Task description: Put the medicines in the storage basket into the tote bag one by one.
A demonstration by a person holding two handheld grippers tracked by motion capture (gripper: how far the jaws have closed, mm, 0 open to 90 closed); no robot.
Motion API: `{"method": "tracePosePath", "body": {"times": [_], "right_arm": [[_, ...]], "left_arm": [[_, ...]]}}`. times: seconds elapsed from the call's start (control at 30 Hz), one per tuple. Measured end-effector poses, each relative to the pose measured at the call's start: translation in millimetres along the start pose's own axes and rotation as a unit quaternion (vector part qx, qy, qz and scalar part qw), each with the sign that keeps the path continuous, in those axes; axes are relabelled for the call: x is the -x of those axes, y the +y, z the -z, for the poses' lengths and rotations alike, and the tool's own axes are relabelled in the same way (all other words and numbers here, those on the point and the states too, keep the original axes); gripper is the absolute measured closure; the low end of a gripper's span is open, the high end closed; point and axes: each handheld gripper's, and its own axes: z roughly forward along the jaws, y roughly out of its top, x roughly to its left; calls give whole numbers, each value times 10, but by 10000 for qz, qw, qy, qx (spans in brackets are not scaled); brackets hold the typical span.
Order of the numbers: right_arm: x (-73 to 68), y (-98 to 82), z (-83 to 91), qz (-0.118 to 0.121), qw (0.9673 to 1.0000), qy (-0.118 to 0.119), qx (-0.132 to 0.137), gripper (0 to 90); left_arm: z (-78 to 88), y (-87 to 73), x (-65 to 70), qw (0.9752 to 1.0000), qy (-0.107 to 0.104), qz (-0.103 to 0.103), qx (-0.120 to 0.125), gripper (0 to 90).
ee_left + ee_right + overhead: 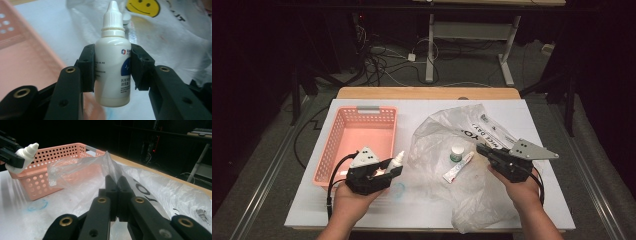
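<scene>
**Light bottle in the left tool, thin bag pinched by the right**

The left tool (112,67) clasps the bottle (113,67) at mid-body, near the basket (362,145) on the counter's (312,210) left. It looks light, stiff and slick; the ribbed cap would grip better. The right tool (117,185) is clenched on the flimsy bag (82,166). Label script too small; the bag reads "NICE DAY".

The small plastic dropper bottle (113,67) is white with a ribbed white cap and a dark blue label patch. The perforated plastic basket (343,145) is salmon pink. The clear plastic bag (175,32) carries a yellow smiley face and black lettering. The black tongs (116,185) have brass-coloured rivets.
</scene>
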Motion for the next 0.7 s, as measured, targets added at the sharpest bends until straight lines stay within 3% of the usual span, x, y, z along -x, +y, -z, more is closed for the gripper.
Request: {"method": "tracePosePath", "body": {"times": [0.43,0.7], "right_arm": [[3,9,10,5,10000,8,62,900],[4,10,11,0,10000,18,70,900]], "left_arm": [[-419,94,337,9981,-458,-312,-279,578],[-673,151,480,9964,-613,-433,-395,578]]}}
